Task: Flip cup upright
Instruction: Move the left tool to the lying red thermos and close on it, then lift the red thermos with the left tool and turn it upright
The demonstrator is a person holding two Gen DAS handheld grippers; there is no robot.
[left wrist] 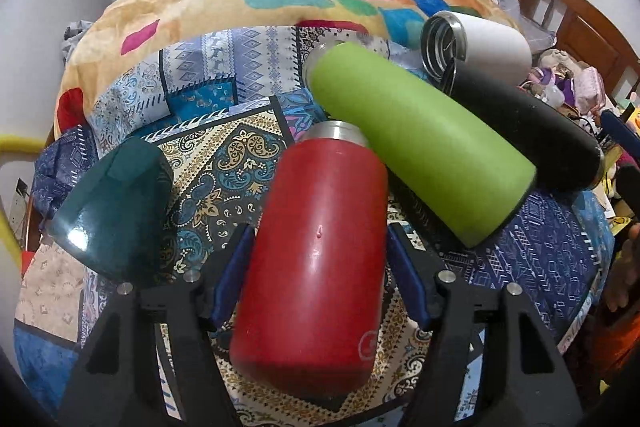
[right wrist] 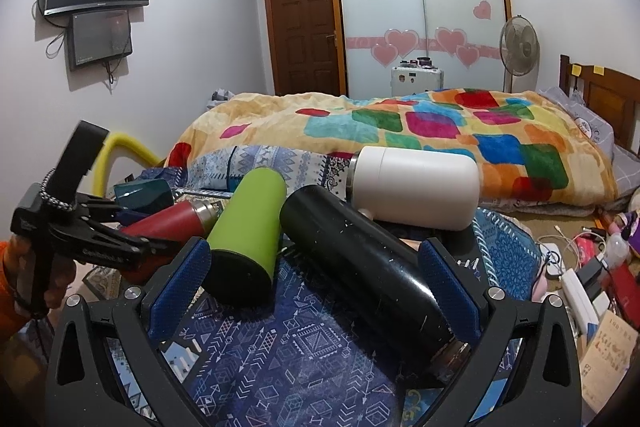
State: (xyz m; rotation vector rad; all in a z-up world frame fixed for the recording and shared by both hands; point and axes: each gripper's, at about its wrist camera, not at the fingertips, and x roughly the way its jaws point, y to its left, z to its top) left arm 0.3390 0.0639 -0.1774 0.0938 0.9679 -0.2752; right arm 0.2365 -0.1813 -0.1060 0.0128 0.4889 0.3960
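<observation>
A red flask (left wrist: pixel 316 255) lies on its side on the patterned cloth (left wrist: pixel 216 171), its steel neck pointing away. My left gripper (left wrist: pixel 320 263) has its blue pads on both sides of the flask's body and looks shut on it; it also shows in the right wrist view (right wrist: pixel 160 247). Green (left wrist: pixel 420 139), black (left wrist: pixel 528 131) and white (left wrist: pixel 480 43) flasks lie on their sides behind it. A dark teal cup (left wrist: pixel 112 211) lies tipped at the left. My right gripper (right wrist: pixel 316 287) is open, with the black flask (right wrist: pixel 360 267) lying between its pads.
A bed with a colourful blanket (right wrist: pixel 400 131) lies beyond the cloth. Cables and clutter (right wrist: pixel 580 267) cover the floor on the right. A yellow foam tube (right wrist: pixel 120 147) stands at the left. A fan (right wrist: pixel 518 43) stands by the wardrobe.
</observation>
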